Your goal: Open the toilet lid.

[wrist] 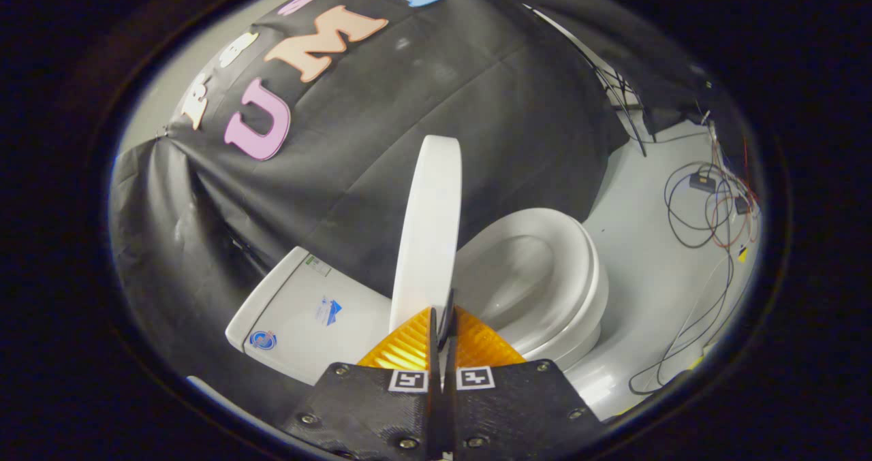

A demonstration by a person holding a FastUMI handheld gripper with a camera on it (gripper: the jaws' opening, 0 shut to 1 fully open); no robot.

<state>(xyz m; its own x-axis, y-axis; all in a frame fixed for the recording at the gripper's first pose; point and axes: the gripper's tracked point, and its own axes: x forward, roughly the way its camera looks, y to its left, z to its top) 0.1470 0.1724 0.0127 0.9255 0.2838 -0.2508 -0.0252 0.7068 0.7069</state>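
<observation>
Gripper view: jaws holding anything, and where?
The gripper is closed at the rim edge of the raised white plastic toilet lid; an actual pinch cannot be told.

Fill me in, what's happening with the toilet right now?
A person's handheld claw is working on the toilet lid. The lid stands raised, seen edge-on just ahead of the fingers, with the open seat and bowl on one side and the tank on the other. The fingers are closed together at the lid's near edge; whether they pinch it cannot be told. Loose cables lie on the floor beyond the bowl.
</observation>
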